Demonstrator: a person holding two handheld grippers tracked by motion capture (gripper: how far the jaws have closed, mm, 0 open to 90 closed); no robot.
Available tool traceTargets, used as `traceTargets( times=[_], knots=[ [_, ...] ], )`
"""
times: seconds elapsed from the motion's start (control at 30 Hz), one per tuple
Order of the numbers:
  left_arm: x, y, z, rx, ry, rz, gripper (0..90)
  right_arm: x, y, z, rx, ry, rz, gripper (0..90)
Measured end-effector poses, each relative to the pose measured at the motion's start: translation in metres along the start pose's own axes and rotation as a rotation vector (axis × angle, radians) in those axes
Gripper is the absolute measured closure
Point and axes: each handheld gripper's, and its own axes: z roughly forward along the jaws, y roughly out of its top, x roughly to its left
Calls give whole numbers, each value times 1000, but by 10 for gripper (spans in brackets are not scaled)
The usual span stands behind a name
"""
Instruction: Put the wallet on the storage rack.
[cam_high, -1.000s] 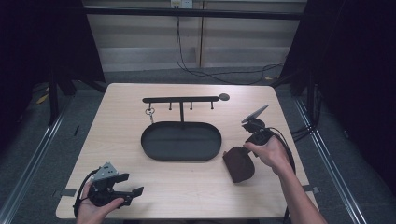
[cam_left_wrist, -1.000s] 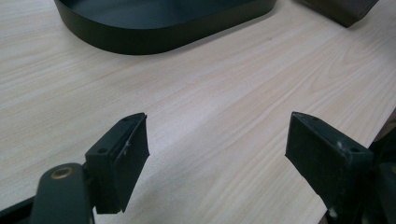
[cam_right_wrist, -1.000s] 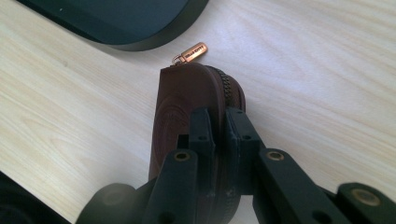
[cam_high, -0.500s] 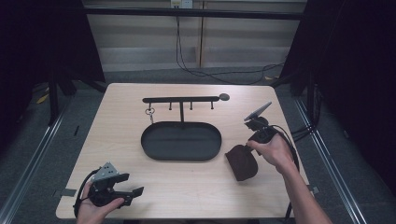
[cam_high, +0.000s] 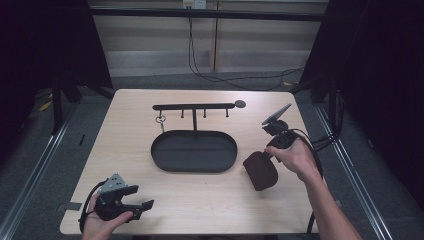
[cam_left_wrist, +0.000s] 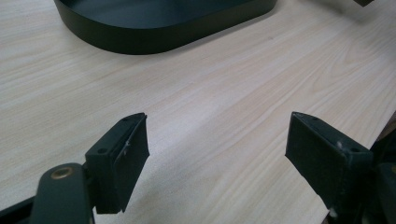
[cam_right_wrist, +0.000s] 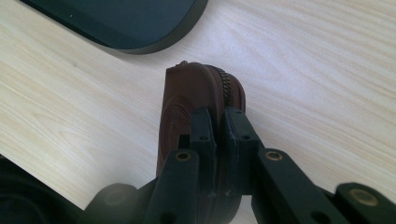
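Pouch (cam_right_wrist: 187, 107) sits clamped inside right tool (cam_right_wrist: 218, 126).

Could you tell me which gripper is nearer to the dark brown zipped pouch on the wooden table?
The right. The right gripper is shut on the dark brown zipped pouch beside the black oval tray; the left gripper sits open, far off at the table's near-left corner.

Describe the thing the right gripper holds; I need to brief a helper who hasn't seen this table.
Start at the black oval tray in the middle of the light wooden table. Just off its right end, the right gripper is shut on a small dark brown zipped pouch. It is rounded, soft-looking and the table's one brown thing.
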Motion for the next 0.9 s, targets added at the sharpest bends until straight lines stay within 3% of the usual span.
traceTargets(
  times=[0.9],
  knots=[
    [0,0,-1,-3,-4,2,210,17,21,-22,-20,-20,-44,831]
  ],
)
